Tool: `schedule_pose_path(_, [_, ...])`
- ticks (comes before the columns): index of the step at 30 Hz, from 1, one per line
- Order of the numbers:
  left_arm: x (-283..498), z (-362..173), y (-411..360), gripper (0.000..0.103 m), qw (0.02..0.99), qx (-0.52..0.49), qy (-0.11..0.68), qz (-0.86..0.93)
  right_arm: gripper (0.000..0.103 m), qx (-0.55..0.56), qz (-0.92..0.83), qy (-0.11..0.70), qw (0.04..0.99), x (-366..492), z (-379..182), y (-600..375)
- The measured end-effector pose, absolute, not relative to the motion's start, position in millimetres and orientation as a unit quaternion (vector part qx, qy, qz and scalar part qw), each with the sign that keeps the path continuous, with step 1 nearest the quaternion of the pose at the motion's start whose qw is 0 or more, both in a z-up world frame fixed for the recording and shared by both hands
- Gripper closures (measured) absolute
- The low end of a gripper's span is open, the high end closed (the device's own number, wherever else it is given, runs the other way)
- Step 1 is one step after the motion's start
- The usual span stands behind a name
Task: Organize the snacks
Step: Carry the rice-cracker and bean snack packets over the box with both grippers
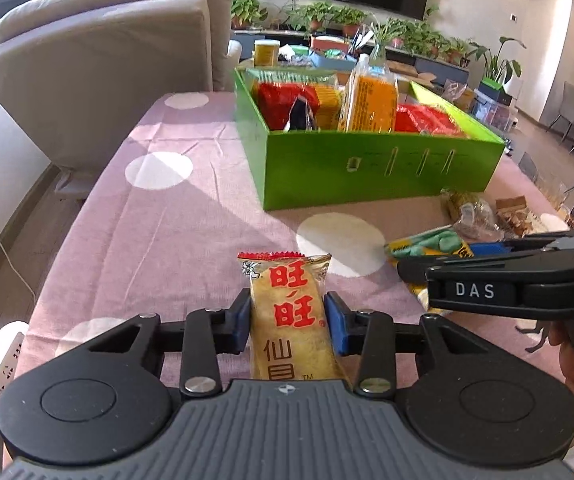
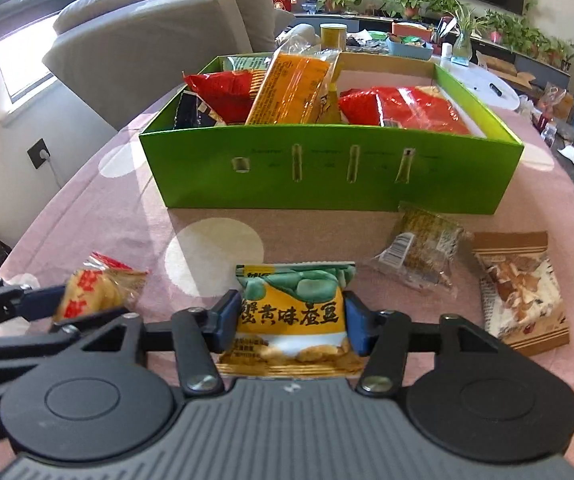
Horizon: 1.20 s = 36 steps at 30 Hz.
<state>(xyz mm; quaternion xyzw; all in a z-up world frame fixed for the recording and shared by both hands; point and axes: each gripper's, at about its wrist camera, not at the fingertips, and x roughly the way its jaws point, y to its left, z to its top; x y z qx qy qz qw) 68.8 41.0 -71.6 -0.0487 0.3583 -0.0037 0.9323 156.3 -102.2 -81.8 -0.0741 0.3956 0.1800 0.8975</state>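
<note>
My left gripper [image 1: 289, 314] is shut on a yellow rice cracker packet [image 1: 291, 312] with red characters, held over the pink dotted tablecloth [image 1: 167, 220]. My right gripper [image 2: 293, 316] is shut on a green-and-yellow broad bean packet [image 2: 293, 300]. The left gripper and its cracker packet [image 2: 95, 290] show at the left of the right wrist view. The right gripper [image 1: 423, 256] with its packet [image 1: 427, 244] shows at the right of the left wrist view. A green box [image 2: 327, 180] with several red and orange snack packs stands ahead of both grippers.
A clear-wrapped bar [image 2: 419, 252] and a brown nut snack packet [image 2: 523, 296] lie on the cloth at the right, in front of the box. A grey sofa [image 1: 107, 60] stands beyond the table's left side. A cluttered table with plants is behind the box.
</note>
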Motion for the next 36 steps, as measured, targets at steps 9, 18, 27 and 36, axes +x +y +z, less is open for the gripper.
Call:
schedule_pose_path(9, [76,-34,36,0.067,0.949,-0.047,0.312,-0.023,0.037,-0.009,0.22,0.319,0.922,147,-32,-129])
schedule_pose_path(18, [125,25,11,0.067,0.964,-0.043,0.253,-0.069,0.037,-0.008,0.215,0.259,0.941,186,13,-145])
schedule_pose_path(27, [210,47,-2,0.067,0.965,-0.062,0.24,-0.085,0.037,0.025,0.211,0.246,0.946,250,25,-167])
schedule_pose_path(36, [285,25,-9,0.067,0.955,-0.083,0.273,-0.074,0.037,0.041,0.195,0.268,0.943,298,11,-171])
